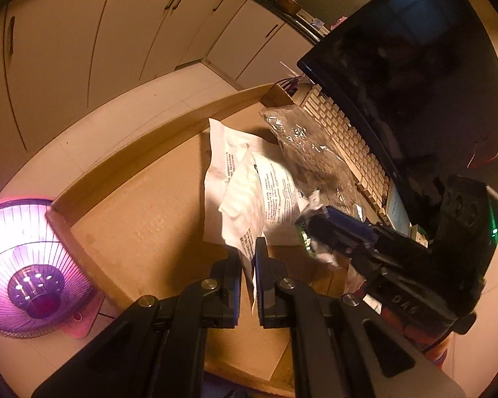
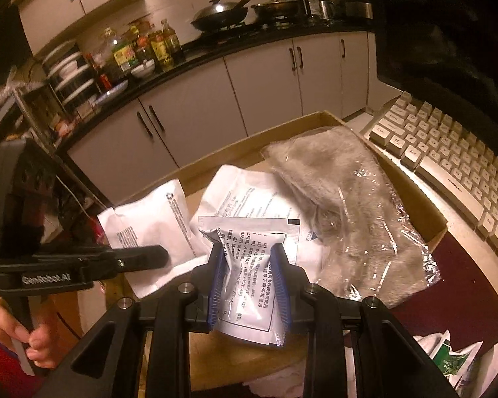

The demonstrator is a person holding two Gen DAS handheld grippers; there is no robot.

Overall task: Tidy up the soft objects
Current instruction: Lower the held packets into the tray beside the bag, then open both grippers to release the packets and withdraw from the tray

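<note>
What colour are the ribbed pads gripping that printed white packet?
Blue pads, clearest in the right wrist view, pinching the white packet.

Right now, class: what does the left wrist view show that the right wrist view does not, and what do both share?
Only the left wrist view shows the glowing pink heater and the dark monitor, plus the left gripper shut on a white sachet's edge.

Only the right wrist view shows the wok, oil bottles and a hand, plus the right gripper shut on a printed white sachet.

Both show the cardboard box, the plastic-wrapped grey cloth and the keyboard.
</note>
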